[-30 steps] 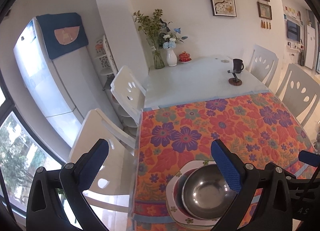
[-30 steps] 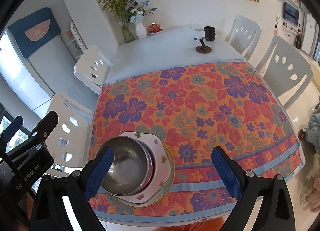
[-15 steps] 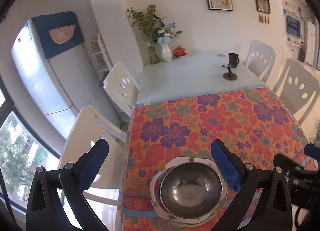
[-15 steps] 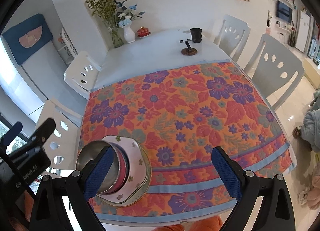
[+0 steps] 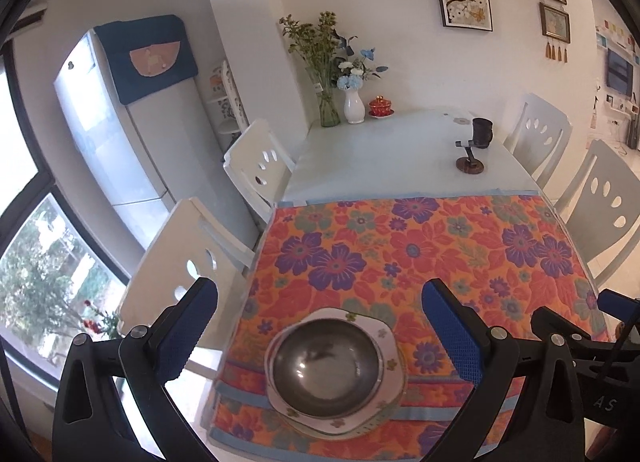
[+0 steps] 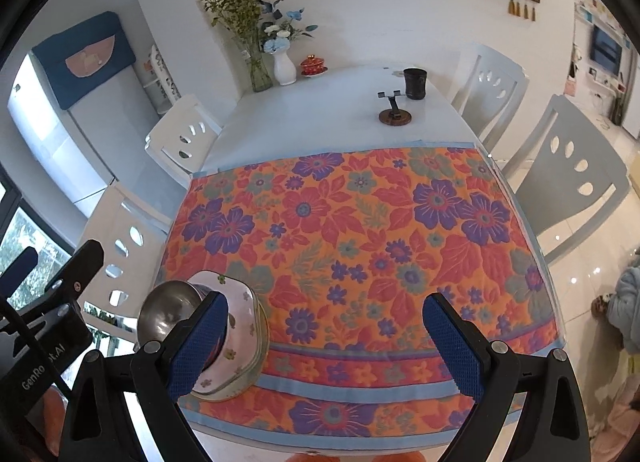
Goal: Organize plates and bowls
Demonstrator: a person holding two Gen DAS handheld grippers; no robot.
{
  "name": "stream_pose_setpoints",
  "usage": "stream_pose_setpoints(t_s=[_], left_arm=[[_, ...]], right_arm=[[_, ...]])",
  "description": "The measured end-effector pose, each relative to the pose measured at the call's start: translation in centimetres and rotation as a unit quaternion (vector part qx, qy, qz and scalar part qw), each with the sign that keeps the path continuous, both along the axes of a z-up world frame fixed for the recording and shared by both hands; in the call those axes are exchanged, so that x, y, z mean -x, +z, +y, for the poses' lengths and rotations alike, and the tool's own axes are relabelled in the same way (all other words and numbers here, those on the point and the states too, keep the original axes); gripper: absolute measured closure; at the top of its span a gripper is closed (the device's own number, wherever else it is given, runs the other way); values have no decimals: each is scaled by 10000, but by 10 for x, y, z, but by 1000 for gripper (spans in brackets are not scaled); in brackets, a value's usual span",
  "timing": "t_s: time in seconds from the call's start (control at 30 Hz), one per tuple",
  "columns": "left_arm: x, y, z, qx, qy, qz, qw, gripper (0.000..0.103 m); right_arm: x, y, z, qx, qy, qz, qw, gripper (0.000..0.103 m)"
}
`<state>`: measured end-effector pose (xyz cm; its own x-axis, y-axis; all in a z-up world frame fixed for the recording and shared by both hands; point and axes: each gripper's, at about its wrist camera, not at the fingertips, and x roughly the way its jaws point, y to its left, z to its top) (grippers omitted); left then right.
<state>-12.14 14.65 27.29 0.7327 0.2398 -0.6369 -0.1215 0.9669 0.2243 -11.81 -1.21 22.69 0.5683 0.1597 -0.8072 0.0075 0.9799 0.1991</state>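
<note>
since the steel bowl (image 5: 326, 368) sits nested on the flowered plates (image 5: 386, 360) at the near left corner of the floral cloth (image 6: 360, 230), the stack looks stiff, the bowl light and slick, the plates likely breakable; a hold on a rim seems best. the left hand-held gripper (image 5: 320, 336) hangs wide open above it, holding nothing; the right hand-held gripper (image 6: 326, 346) is equally spread and empty. the tabletop (image 5: 384, 158) edge is close; open cloth lies far and right.
</note>
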Motion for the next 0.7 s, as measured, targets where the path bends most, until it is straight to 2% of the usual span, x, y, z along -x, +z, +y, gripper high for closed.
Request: stream_pose_setpoints(t_s=[0.37,0.7], left_arm=[[10,6,-9,24,330,-85,9994,1],[8,11,19,-41,553,-173,9983,1]], right_arm=[[-4,11,-12,25,349,-103,9993,6],[-9,13,25,55,749,-136,9971,6]])
